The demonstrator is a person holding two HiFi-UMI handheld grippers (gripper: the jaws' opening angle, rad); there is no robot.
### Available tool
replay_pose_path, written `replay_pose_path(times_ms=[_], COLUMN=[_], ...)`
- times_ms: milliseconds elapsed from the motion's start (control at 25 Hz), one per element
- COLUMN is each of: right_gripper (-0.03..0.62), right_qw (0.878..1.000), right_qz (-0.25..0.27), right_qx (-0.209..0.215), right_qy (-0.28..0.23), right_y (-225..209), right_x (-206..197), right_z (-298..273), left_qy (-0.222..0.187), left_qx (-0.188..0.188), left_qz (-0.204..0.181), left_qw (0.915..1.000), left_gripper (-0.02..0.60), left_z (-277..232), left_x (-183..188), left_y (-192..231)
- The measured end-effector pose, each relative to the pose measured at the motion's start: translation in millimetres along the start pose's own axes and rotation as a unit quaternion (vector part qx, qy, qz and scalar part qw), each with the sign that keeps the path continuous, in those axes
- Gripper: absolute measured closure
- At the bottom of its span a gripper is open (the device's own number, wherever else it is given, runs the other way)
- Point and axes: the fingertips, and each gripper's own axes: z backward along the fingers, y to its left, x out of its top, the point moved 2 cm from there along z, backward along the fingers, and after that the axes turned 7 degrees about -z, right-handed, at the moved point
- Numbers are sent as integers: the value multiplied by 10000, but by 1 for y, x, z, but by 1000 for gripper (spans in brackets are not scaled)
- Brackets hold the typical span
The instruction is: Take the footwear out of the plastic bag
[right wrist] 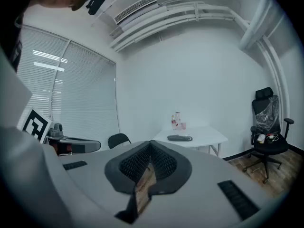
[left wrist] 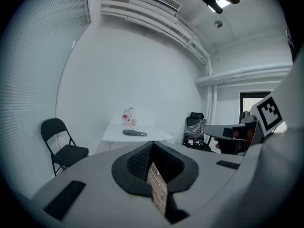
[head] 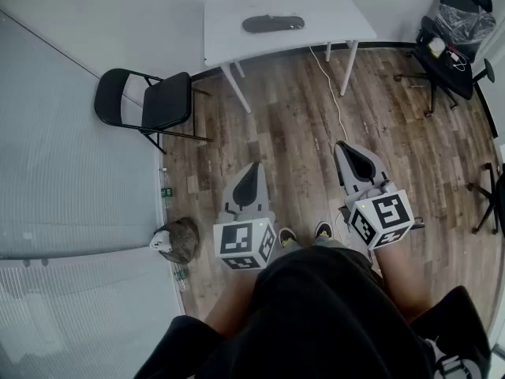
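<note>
I see the task's thing as a dark, flat, elongated bundle (head: 273,24) lying near the middle of the white rectangular table (head: 316,10) by the far wall. It is well apart from both tools and too far off for me to tell plastic from shoe. A black folding chair (head: 146,101) stands left of the table. My left gripper (head: 254,168), grey with black ribbed pads, hangs over the wooden plank floor (head: 292,133), its jaws pressed together with nothing between them. My right gripper (head: 341,144) is beside it, its jaws likewise closed tip to tip on nothing. Both point roughly level toward the table.
</note>
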Motion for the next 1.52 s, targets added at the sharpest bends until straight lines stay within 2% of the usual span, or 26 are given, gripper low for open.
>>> replay_pose_path(times_ms=[320, 640, 880, 1120, 1320, 1520], right_gripper=[580, 580, 580, 580, 580, 580], right_qw=[10000, 9998, 9995, 9991, 9985, 9986], right_qz=[-5, -91, 234, 326, 423, 448], right_qx=[-85, -89, -173, -241, -280, -174], right_qy=[24, -177, -156, -100, -189, -231], right_y=[5, 18, 42, 50, 39, 14], right_x=[-1, -1, -20, -28, -21, -14], right_z=[-5, -10, -10, -25, -57, -106], left_qy=[23, -96, -114, -78, -150, -189], left_qx=[-63, -104, -326, -296, -272, -159], left_qz=[-1, 61, -1, -60, -134, -238], left_qw=[10000, 9999, 9994, 9995, 9994, 9994], left_gripper=[561, 561, 561, 561, 561, 561], left_z=[-1, 3, 10, 13, -8, -54], left_x=[1, 0, -18, -22, -17, -10], left_y=[9, 33, 46, 71, 89, 109])
